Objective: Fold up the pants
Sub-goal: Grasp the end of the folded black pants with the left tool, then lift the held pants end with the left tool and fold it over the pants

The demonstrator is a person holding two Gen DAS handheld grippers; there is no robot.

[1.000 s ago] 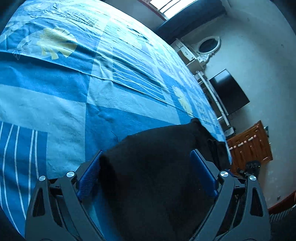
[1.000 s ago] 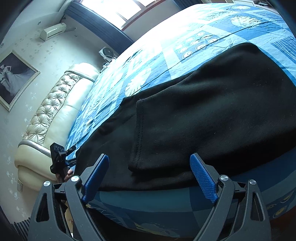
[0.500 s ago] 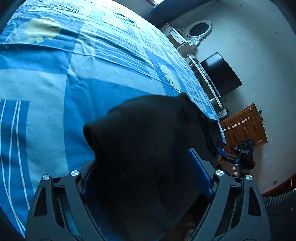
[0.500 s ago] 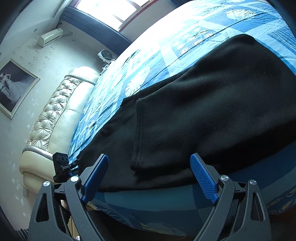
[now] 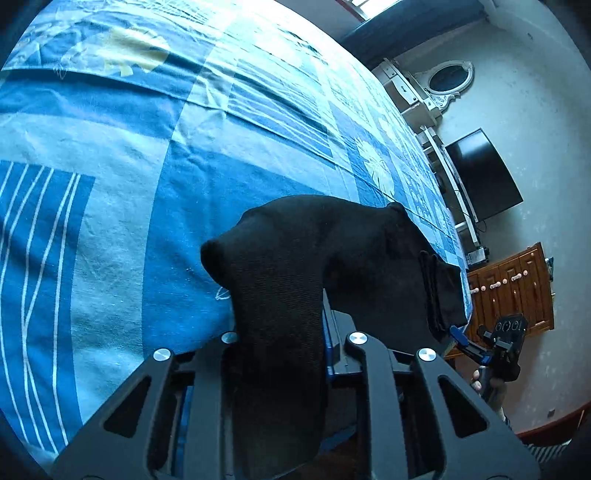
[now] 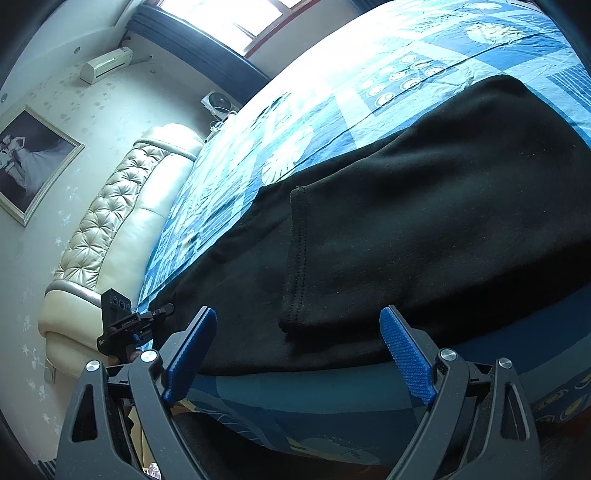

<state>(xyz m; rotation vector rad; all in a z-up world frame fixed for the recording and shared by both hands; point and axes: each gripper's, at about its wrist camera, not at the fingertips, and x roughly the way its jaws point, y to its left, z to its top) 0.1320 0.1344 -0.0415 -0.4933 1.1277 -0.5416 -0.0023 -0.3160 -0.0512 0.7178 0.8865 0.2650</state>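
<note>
A home bedroom. A wide bed (image 5: 110, 155) covered in a blue patchwork sheet with leaf prints fills most of both views. In the right wrist view, a cream tufted headboard (image 6: 110, 221) sits at the left, with a framed picture (image 6: 29, 162) and a wall air conditioner (image 6: 107, 64) at upper left and a bright window (image 6: 236, 14) at top. In the left wrist view, a dark television (image 5: 484, 173), an oval mirror (image 5: 448, 77) and a wooden cabinet (image 5: 513, 284) line the right wall.
</note>
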